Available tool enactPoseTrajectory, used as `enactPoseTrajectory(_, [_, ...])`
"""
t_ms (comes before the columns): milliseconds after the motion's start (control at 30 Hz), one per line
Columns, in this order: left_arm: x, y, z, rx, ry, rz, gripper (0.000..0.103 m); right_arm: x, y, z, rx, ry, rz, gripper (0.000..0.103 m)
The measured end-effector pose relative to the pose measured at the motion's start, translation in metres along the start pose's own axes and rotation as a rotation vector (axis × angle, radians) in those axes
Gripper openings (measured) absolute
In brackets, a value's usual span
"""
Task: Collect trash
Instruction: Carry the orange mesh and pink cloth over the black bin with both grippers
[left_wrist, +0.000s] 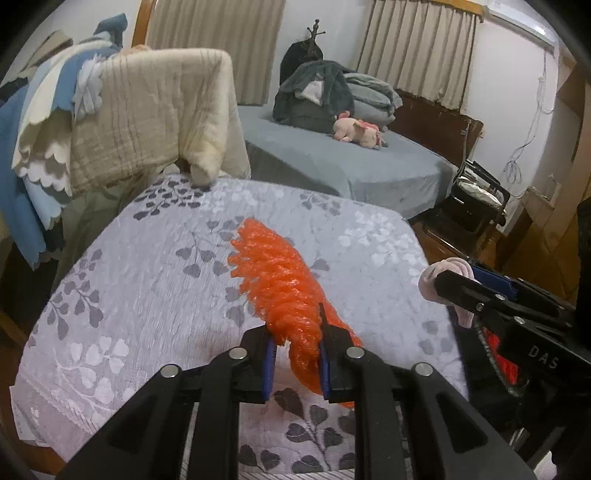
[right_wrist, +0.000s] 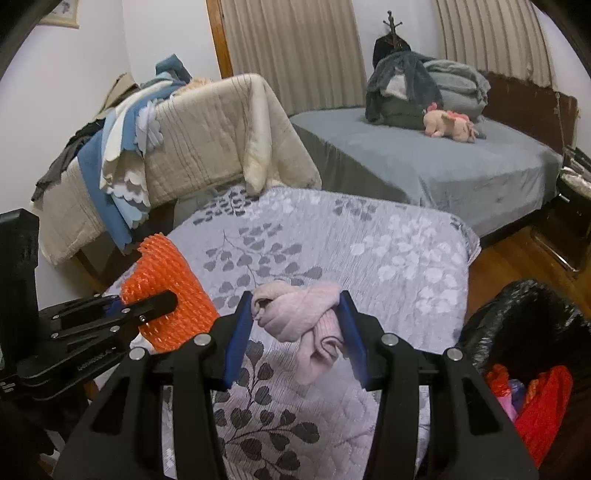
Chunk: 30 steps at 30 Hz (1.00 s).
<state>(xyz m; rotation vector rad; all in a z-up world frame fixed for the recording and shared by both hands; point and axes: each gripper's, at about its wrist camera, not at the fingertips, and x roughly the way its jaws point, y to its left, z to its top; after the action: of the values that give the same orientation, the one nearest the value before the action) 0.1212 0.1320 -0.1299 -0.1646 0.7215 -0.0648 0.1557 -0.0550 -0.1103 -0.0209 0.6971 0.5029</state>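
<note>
My left gripper (left_wrist: 297, 332) is shut on an orange foam net sleeve (left_wrist: 280, 280), held above the leaf-patterned quilt (left_wrist: 147, 258). In the right wrist view the same orange net (right_wrist: 166, 280) hangs at the left in the left gripper (right_wrist: 162, 301). My right gripper (right_wrist: 295, 317) is shut on a knotted pale pink rag (right_wrist: 295, 317), also lifted over the quilt (right_wrist: 388, 251). That pink rag (left_wrist: 443, 269) shows at the right edge of the left wrist view, in the right gripper (left_wrist: 454, 291).
A black trash bag (right_wrist: 524, 317) with red and orange scraps inside stands at the lower right. Behind the quilt are a cream blanket pile (left_wrist: 155, 110) and a grey bed (left_wrist: 332, 155) with folded clothes and a pink plush toy (left_wrist: 358, 133). Wooden floor (right_wrist: 509, 258) lies at the right.
</note>
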Motion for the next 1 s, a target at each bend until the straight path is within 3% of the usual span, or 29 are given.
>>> enactPoseTrajectory(1000, [-0.077, -0.113, 0.018, 0.129, -0.137, -0.116, 0.018, -0.126, -0.046, -0.002, 0.032, -0.165, -0.097, 0.045])
